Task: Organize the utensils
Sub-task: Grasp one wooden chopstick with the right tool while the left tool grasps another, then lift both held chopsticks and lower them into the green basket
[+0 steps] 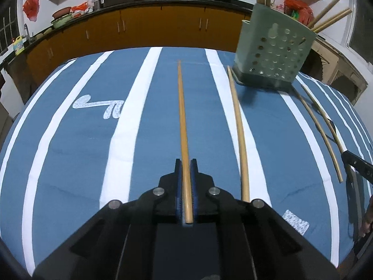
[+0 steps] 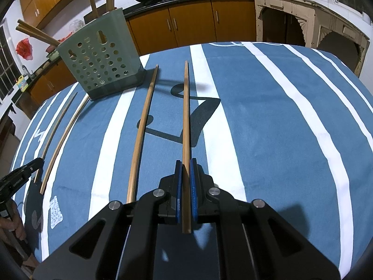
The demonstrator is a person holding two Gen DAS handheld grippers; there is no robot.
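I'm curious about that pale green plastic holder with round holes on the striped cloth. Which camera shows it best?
The right wrist view: the pale green perforated holder stands whole and sharp, with wooden sticks poking from its top. In the left wrist view the same holder appears blurrier, near the upper right, though its holes and base remain visible.

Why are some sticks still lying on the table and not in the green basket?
Two loose chopsticks lie on the cloth beside the green holder, not yet sorted. The left gripper and right gripper each pinch one more. Nothing looks spilled or broken.
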